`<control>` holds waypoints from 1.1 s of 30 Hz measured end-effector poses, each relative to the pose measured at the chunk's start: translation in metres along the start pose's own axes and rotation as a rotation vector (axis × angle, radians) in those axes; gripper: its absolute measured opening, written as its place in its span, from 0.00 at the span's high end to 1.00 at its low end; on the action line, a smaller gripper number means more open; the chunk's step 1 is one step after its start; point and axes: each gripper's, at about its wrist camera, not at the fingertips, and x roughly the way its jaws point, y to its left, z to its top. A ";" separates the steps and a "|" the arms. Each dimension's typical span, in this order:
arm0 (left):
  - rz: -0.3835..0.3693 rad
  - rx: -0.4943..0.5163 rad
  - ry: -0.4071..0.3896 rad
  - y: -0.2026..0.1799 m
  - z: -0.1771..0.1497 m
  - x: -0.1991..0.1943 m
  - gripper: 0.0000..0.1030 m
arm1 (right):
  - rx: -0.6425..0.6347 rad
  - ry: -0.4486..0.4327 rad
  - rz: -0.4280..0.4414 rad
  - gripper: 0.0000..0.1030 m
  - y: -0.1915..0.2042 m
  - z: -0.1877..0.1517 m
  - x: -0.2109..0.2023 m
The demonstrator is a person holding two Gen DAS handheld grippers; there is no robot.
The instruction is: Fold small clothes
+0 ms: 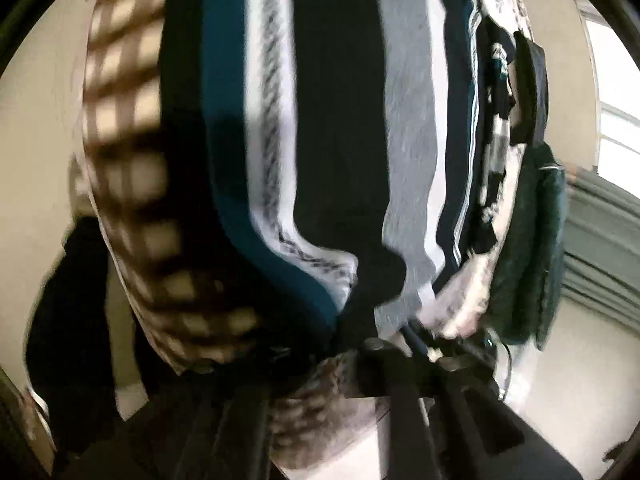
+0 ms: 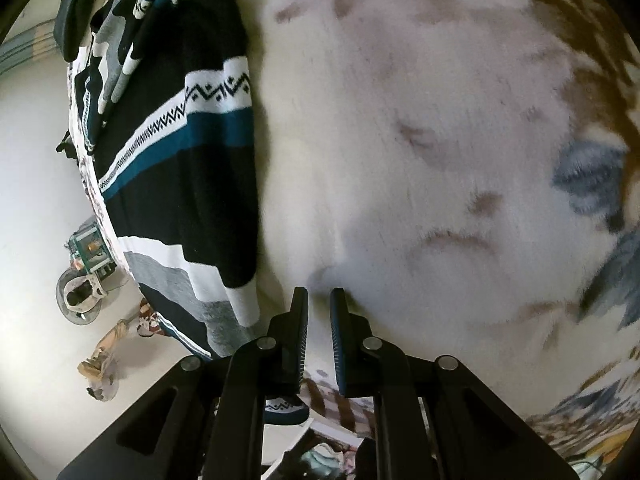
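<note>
Step in hand: lifting. Striped sweater (image 1: 320,140) hangs from the left gripper (image 1: 404,344) — jaws grasping its edge. Right gripper (image 2: 319,300) — jaws released; next, grasp the hanging hem.

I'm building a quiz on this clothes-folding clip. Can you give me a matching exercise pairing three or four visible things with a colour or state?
Things
1. striped sweater
2. fleece blanket
3. right hand-held gripper
4. checked cloth

Descriptions
A. brown and cream squares
B. fingers slightly apart, nothing between them
C. black with teal, white and grey bands
D. white and fuzzy with faint brown marks

Pairs: 1-C, 2-D, 3-B, 4-A
</note>
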 end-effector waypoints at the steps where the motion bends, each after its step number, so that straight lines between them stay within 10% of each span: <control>1: -0.013 0.012 -0.037 -0.005 0.004 -0.005 0.96 | -0.004 0.000 -0.004 0.88 0.001 -0.002 0.000; 9: -0.019 0.066 -0.128 -0.022 0.039 -0.020 0.96 | -0.025 0.002 0.029 0.88 0.010 -0.008 0.003; 19: -0.003 0.131 -0.043 -0.008 0.009 -0.030 0.94 | 0.071 -0.181 0.235 0.88 0.019 0.030 -0.019; 22: 0.048 0.182 0.019 -0.008 -0.005 -0.030 0.77 | 0.082 -0.215 0.221 0.88 0.017 0.046 -0.025; 24: 0.058 0.201 0.025 -0.003 -0.015 -0.035 0.38 | 0.072 -0.224 0.204 0.88 0.018 0.055 -0.031; 33: 0.225 0.448 -0.006 -0.011 -0.037 0.012 0.35 | 0.031 -0.193 0.131 0.88 0.005 0.058 -0.042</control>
